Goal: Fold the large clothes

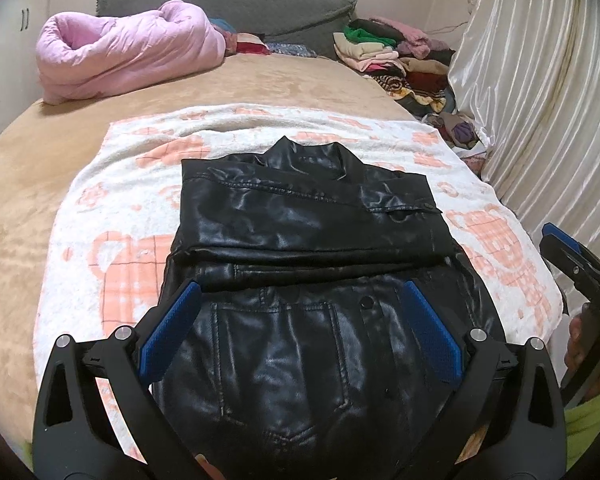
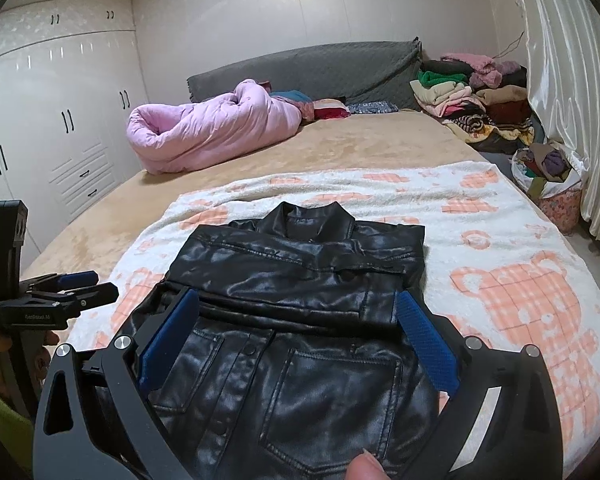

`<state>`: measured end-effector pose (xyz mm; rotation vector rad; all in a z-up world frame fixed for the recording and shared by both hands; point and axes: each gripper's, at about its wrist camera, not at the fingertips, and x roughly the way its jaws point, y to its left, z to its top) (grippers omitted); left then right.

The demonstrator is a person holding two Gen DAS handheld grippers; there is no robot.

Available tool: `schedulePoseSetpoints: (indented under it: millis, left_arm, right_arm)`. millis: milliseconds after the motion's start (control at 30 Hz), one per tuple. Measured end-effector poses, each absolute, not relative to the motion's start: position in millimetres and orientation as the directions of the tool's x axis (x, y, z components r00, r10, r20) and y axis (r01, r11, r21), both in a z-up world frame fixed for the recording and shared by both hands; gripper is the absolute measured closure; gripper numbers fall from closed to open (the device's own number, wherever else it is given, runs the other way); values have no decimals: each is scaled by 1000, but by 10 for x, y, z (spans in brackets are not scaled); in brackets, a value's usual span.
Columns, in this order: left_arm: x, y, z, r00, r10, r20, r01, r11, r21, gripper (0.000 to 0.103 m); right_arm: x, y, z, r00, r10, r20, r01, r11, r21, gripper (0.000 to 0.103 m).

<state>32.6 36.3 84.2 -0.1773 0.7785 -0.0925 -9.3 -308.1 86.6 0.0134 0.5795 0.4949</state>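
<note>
Nearby, black jacket (image 1: 312,240) on towel (image 1: 112,184)

A wide bed with a tan plush cover (image 2: 372,140) carries everything. Just ahead of the fingers a white towelling blanket with orange bear prints (image 2: 500,240) lies spread. Far beyond the fingertips sit a rolled pink quilt (image 2: 212,128) and, rightward, what seems a heap of mixed folded clothes (image 2: 468,100).

The jacket (image 1: 312,248) lay on the towel (image 1: 112,208), which lay across the near part of the bed (image 1: 28,168). Behind, a quilt (image 1: 128,52) sat to the left and a clothes pile (image 1: 392,60) to the right, both before the headboard (image 1: 228,0); a curtain (image 1: 540,100) hung along the right side
</note>
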Motion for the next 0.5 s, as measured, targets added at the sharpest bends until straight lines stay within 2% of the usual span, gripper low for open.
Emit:
schedulePoseSetpoints:
  millis: [500]
  left_arm:
    - [93, 437, 627, 680, -124, -723, -6, 984, -176, 10]
  right_arm:
    - [-266, -3284, 679, 709, 429, -560, -420, 895, 154, 4]
